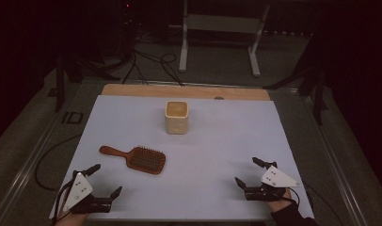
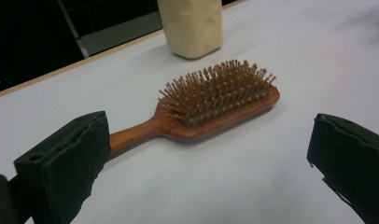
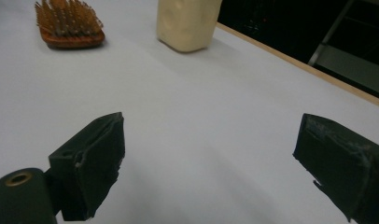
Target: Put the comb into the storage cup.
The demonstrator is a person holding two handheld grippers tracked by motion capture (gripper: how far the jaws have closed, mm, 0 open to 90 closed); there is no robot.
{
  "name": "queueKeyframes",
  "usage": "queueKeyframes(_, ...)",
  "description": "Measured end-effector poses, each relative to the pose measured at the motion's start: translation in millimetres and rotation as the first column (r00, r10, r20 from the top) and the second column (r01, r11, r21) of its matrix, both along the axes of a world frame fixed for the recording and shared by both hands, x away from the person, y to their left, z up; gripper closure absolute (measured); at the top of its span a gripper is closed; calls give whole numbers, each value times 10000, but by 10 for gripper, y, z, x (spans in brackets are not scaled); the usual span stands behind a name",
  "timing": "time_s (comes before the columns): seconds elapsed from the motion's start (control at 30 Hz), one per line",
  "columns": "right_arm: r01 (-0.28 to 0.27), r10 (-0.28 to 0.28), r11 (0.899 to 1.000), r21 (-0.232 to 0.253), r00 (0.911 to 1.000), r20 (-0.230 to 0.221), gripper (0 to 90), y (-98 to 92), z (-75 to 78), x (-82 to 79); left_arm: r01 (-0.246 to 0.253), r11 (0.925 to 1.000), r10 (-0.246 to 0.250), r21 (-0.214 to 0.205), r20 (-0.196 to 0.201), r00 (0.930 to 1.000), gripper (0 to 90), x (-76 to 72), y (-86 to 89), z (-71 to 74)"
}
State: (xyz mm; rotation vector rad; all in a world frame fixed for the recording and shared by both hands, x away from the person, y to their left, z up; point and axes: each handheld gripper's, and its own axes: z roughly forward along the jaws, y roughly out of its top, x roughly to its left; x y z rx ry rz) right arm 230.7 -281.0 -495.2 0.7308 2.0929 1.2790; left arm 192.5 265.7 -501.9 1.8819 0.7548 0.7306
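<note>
A wooden hairbrush lies bristles up on the white table sheet, its handle pointing left. A cream square cup stands upright behind it near the middle. My left gripper rests open at the front left, just short of the hairbrush, with the cup beyond. My right gripper rests open at the front right, held by a hand, with nothing between its jaws. In the right gripper view the hairbrush and the cup lie far ahead.
A wooden board edge runs along the back of the sheet. Beyond it are a white metal stand and dark cables on the floor. Grey rails flank the table on both sides.
</note>
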Motion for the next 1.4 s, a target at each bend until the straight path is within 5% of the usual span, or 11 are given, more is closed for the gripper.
queueKeyframes(0.8,297,-311,9988,382,9989,361,83,-25,58,-35,906,9956,-905,-253,53,9959,0,-33,-75,456)
queueKeyframes(1.1,248,-273,9986,474,9983,522,83,-3,84,-53,1132,9936,-1133,57,102,9935,0,31,-60,730)
queueKeyframes(1.23,211,-234,9985,496,9986,468,83,1,84,-47,1241,9912,-1245,-451,-69,9922,0,109,-32,797)
queueKeyframes(1.4,190,-214,9985,514,9987,464,84,4,87,-53,1084,9925,-1101,-561,-282,9935,0,233,25,867)
